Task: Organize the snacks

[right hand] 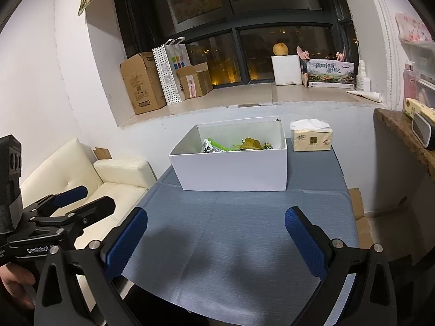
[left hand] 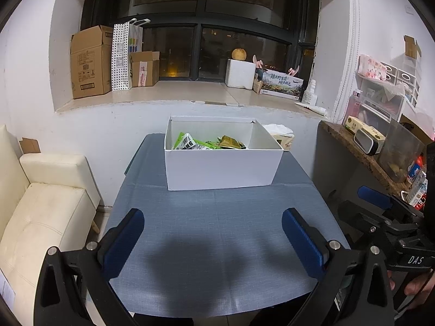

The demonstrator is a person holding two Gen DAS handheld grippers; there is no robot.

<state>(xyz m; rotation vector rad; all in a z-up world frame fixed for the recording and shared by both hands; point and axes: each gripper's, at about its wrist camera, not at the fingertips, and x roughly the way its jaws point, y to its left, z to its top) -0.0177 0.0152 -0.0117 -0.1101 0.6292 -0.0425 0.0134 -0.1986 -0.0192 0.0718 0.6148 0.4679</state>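
Note:
A white open box (left hand: 220, 168) stands at the far middle of the blue-grey table (left hand: 217, 244); it also shows in the right wrist view (right hand: 233, 171). Inside lie several snack packets (left hand: 206, 142), green, black-and-white and olive, also seen in the right wrist view (right hand: 239, 144). My left gripper (left hand: 213, 237) is open and empty, low over the table's near part. My right gripper (right hand: 216, 237) is open and empty, also over the near part. Each gripper shows at the side of the other's view.
A tissue box (right hand: 311, 135) sits right of the white box. A cream sofa (left hand: 46, 212) stands left of the table. A brown counter (left hand: 361, 154) with clutter is on the right. Cardboard boxes (left hand: 91, 62) line the window sill behind.

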